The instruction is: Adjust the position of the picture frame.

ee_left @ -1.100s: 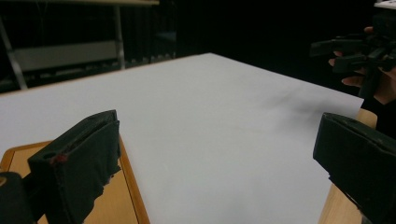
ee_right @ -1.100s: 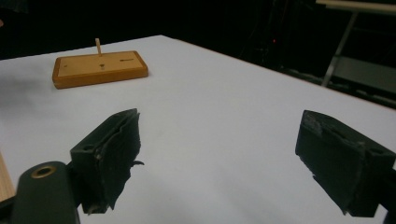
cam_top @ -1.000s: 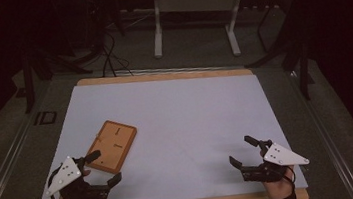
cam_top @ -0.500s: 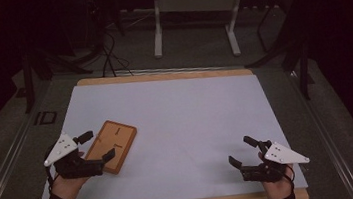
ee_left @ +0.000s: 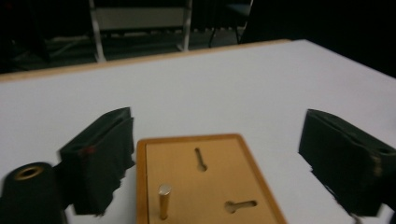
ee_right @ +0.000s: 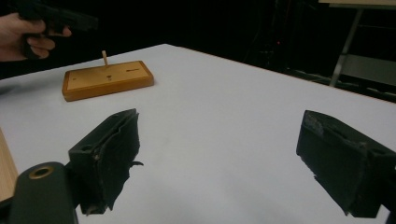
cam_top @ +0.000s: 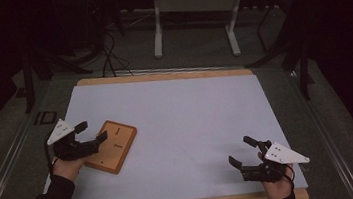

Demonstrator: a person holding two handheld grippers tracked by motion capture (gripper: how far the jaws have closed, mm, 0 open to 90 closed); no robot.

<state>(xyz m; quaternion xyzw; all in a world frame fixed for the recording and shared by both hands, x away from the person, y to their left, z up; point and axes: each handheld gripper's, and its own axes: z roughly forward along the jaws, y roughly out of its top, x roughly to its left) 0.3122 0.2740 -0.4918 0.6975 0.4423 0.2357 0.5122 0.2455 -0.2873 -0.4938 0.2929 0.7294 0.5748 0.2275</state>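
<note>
The left gripper (cam_top: pixel 91 132) is wide open over the wooden board (cam_top: pixel 113 146), its jaws just closing a little; the right gripper (cam_top: pixel 241 151) sits open, well apart; a small peg (ee_left: pixel 163 200) stands on the board.
</note>
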